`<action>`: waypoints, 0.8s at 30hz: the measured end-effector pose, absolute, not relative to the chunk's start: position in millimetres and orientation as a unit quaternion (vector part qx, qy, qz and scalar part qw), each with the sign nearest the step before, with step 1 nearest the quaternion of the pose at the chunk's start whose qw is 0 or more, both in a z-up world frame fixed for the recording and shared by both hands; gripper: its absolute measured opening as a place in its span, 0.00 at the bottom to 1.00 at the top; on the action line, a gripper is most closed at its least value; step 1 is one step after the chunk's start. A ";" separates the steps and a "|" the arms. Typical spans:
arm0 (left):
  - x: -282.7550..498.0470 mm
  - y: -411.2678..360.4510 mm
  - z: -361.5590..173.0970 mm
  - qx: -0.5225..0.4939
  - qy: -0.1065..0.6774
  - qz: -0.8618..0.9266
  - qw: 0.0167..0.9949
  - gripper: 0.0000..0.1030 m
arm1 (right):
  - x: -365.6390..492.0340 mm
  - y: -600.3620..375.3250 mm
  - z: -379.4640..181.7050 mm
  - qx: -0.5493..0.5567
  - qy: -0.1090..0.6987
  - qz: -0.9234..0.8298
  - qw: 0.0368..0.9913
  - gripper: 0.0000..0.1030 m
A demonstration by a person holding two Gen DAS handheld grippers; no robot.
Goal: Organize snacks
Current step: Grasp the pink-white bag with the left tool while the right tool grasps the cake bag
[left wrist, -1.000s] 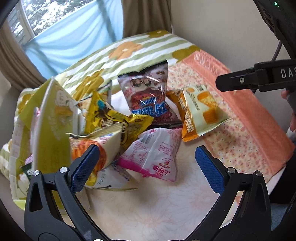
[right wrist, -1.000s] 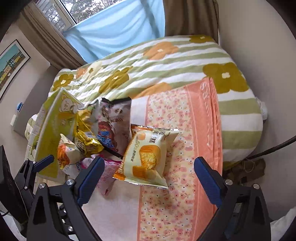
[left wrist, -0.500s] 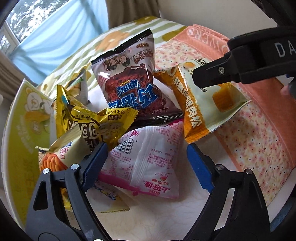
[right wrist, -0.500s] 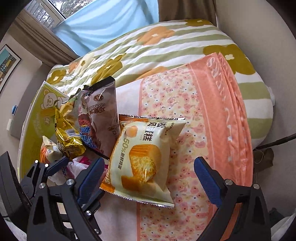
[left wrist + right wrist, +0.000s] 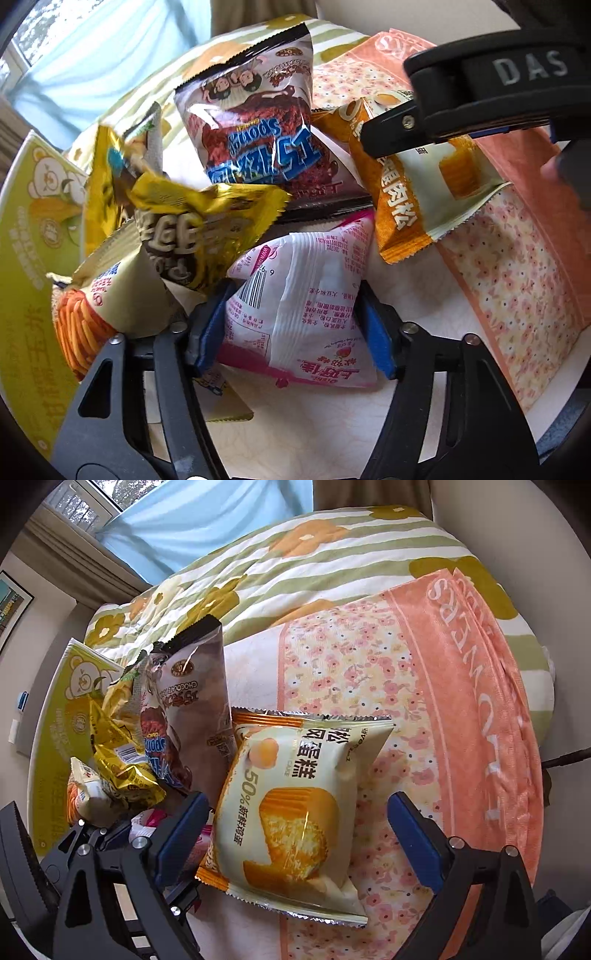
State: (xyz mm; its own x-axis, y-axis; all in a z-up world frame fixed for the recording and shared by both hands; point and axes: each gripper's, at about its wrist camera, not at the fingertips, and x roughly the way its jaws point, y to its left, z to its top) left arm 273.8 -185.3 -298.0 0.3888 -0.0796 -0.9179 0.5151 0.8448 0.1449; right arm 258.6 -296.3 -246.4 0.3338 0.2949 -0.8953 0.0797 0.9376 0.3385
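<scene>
Pink-and-white plastic snack pouch [image 5: 295, 310] clamped between left gripper [image 5: 295, 325] fingers, right gripper [image 5: 295, 834] fingers apart, cream-and-orange foil cake packet [image 5: 295, 812] lying between them, unclamped

We are in a home bedroom. We see a bed with a flowered, striped quilt [image 5: 332, 565], a curtained window [image 5: 207, 513], and a framed picture [image 5: 11, 605] on the wall.

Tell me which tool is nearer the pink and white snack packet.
Left. The left tool has its fingers on either side of the pink and white snack packet; the right tool straddles the cake packet beside it.
</scene>
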 end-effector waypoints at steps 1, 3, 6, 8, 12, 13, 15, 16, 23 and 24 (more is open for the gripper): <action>267.6 -184.3 -298.2 0.202 0.527 -0.186 0.805 0.54 | 259.1 -294.9 -246.7 0.164 0.574 0.066 0.799 0.94; 269.2 -181.6 -297.4 0.187 0.536 -0.187 0.802 0.50 | 261.6 -292.9 -248.0 0.163 0.574 0.065 0.800 0.94; 268.4 -175.4 -298.1 0.177 0.541 -0.193 0.799 0.48 | 263.1 -290.5 -249.6 0.158 0.576 0.063 0.799 0.94; 267.5 -171.5 -298.1 0.176 0.543 -0.192 0.798 0.47 | 264.4 -288.2 -250.8 0.154 0.578 0.065 0.799 0.94; 262.9 -164.0 -296.1 0.168 0.547 -0.186 0.799 0.47 | 266.1 -280.4 -254.2 0.139 0.579 0.067 0.800 0.94; 262.3 -162.4 -295.9 0.167 0.547 -0.185 0.799 0.47 | 266.5 -278.7 -255.5 0.137 0.580 0.067 0.801 0.94; 262.5 -159.6 -295.0 0.163 0.549 -0.183 0.799 0.47 | 265.8 -275.2 -257.3 0.132 0.580 0.067 0.801 0.93; 261.3 -156.2 -294.7 0.161 0.550 -0.181 0.799 0.46 | 265.4 -273.7 -258.2 0.130 0.581 0.067 0.801 0.88; 254.6 -155.8 -285.0 0.148 0.551 -0.170 0.803 0.46 | 254.8 -276.2 -255.7 0.110 0.579 0.070 0.805 0.65; 253.0 -154.9 -283.5 0.146 0.550 -0.168 0.805 0.46 | 252.6 -277.8 -255.1 0.110 0.579 0.069 0.805 0.64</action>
